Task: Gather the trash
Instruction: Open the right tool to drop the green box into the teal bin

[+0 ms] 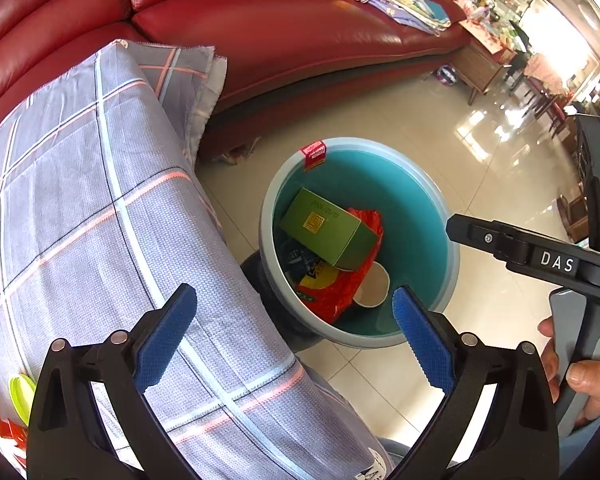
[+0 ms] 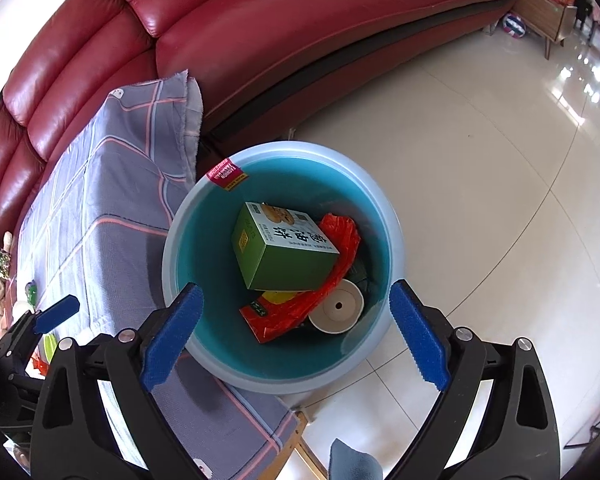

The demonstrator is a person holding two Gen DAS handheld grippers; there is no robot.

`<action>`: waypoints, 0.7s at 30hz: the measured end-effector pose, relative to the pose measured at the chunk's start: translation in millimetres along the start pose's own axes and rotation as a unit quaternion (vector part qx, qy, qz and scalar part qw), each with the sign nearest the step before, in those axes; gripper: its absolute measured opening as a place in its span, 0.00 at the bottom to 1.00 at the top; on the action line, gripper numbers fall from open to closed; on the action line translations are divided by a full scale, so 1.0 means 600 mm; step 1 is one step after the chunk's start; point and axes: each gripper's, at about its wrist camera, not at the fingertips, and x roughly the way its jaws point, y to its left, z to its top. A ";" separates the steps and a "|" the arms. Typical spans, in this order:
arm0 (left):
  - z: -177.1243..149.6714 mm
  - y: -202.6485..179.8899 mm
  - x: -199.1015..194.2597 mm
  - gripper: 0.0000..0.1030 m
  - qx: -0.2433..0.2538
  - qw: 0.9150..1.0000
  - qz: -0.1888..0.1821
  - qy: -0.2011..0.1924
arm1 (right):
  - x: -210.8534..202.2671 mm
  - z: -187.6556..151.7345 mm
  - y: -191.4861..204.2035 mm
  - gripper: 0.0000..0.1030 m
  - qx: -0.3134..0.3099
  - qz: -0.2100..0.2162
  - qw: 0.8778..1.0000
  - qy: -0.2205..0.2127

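Two tools hang over a teal waste bin (image 2: 380,216) that stands on the tiled floor (image 2: 480,200) just beside a worktop draped in a grey checked cloth (image 1: 100,200), with a red leather sofa (image 1: 280,40) behind. Our right tool (image 2: 296,334) points steeply down into the bin with its blue pads spread wide and nothing between them; our left tool (image 1: 296,340) is likewise wide open and empty, half over the cloth and half over the bin's rim. In the bin we see a green cardboard box (image 2: 278,254) lying tilted on top of a crumpled red plastic wrapper (image 2: 332,292), a white paper cup (image 2: 338,308) on its side against the wall, and some darker packaging underneath that we cannot make out. A small red label (image 2: 226,174) is draped over the rim. We judge all of this to be light stuff: the box looks stiff enough to pinch across its narrow faces, though likely empty and easy to crush; the wrapper is soft and slippery, best taken by a bunched fold; the cup would dent, so its rim is the place to hold. More trash seems to wait at the near end of the worktop, where a lime-green lid (image 1: 22,396) and red scraps (image 1: 4,434) peep out beside the left tool. We would fetch those next, gripping the lid by its edge.
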 end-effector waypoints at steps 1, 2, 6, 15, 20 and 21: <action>-0.001 0.001 -0.002 0.96 0.000 1.000 0.000 -0.001 | -0.001 -0.001 0.004 0.88 -0.003 -0.002 1.000 0.000; -0.002 0.002 -0.003 0.96 0.000 1.000 0.000 -0.001 | -0.002 -0.002 0.007 0.88 -0.005 -0.006 1.000 0.000; -0.007 0.004 -0.016 0.96 -0.002 1.000 -0.003 -0.007 | -0.010 -0.008 0.024 0.88 -0.018 -0.012 1.000 -0.005; -0.028 0.020 -0.064 0.96 -0.005 1.000 -0.003 -0.030 | -0.044 -0.034 0.069 0.93 -0.048 -0.012 0.999 -0.016; -0.051 0.038 -0.097 0.96 -0.013 0.999 0.000 -0.044 | -0.062 -0.054 0.105 0.93 -0.071 -0.015 0.997 -0.021; -0.056 0.043 -0.104 0.96 -0.015 0.999 0.001 -0.048 | -0.066 -0.058 0.112 0.93 -0.073 -0.016 0.997 -0.022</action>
